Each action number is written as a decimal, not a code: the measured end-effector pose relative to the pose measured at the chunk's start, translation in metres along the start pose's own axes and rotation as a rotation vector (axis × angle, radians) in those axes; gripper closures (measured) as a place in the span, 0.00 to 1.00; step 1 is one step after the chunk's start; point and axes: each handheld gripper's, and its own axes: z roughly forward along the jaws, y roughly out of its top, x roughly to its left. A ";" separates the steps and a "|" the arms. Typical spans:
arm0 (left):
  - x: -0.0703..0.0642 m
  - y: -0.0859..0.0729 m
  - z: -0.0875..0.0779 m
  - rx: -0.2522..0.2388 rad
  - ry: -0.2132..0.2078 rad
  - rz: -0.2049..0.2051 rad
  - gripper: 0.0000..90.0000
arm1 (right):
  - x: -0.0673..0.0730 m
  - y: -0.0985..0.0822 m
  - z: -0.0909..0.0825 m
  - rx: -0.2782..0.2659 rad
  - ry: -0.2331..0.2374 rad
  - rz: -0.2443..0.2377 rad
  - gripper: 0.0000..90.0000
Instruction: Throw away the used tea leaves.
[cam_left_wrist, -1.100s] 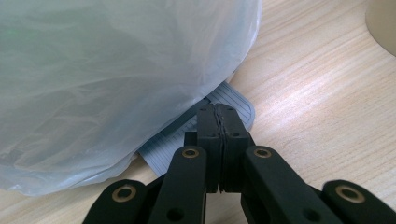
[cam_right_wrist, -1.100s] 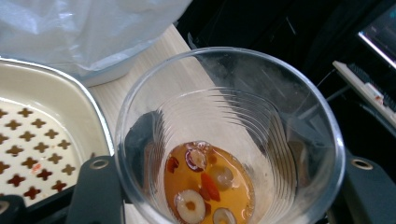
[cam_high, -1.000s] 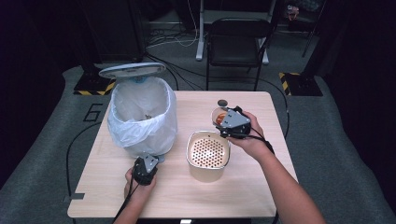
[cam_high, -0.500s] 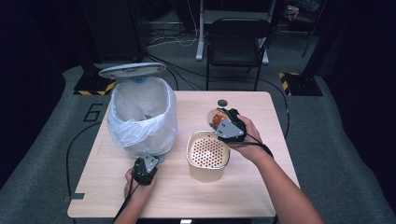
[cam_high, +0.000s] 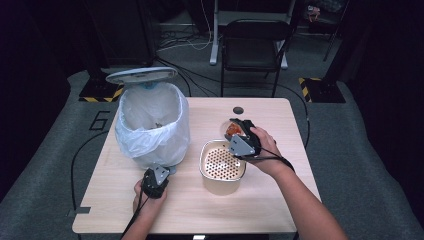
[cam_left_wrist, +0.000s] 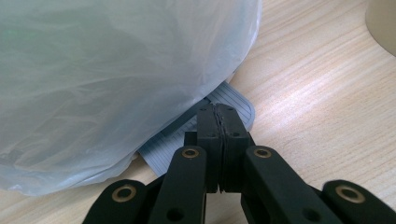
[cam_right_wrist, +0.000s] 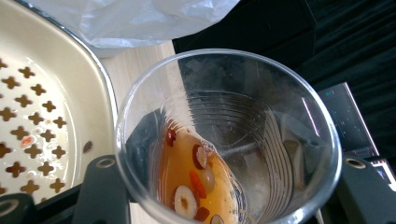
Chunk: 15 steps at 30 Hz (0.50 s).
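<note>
My right gripper (cam_high: 242, 137) is shut on a clear plastic cup (cam_right_wrist: 229, 140) and holds it tilted at the far right rim of a cream perforated strainer (cam_high: 222, 165). Orange liquid with red and white fruit pieces (cam_right_wrist: 196, 186) lies in the cup's lower side. In the right gripper view the strainer (cam_right_wrist: 46, 107) lies to the left, with a few wet bits on its holes. My left gripper (cam_high: 155, 181) is shut, its tips (cam_left_wrist: 222, 114) down on the grey ribbed pedal (cam_left_wrist: 236, 105) of a trash bin (cam_high: 152, 125). The bin is lined with a white bag and its lid (cam_high: 141, 75) stands up.
The wooden table (cam_high: 280, 200) has bare room in front of and to the right of the strainer. A small dark round hole (cam_high: 238, 110) sits near its far edge. A black chair (cam_high: 255, 45) stands beyond the table, and cables lie on the floor.
My right gripper has carried the cup a little left and nearer, toward the strainer's rim. The left gripper stays on the pedal and the lid stays up.
</note>
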 end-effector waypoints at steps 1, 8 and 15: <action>0.000 0.000 0.000 0.000 -0.002 0.000 0.99 | 0.000 0.000 0.000 0.000 0.000 -0.004 0.44; 0.000 0.000 0.000 0.001 -0.003 -0.001 0.99 | 0.005 0.006 -0.001 -0.007 0.005 -0.085 0.44; 0.000 0.000 0.000 0.000 -0.001 -0.001 0.99 | 0.012 0.010 -0.003 -0.003 0.003 -0.183 0.45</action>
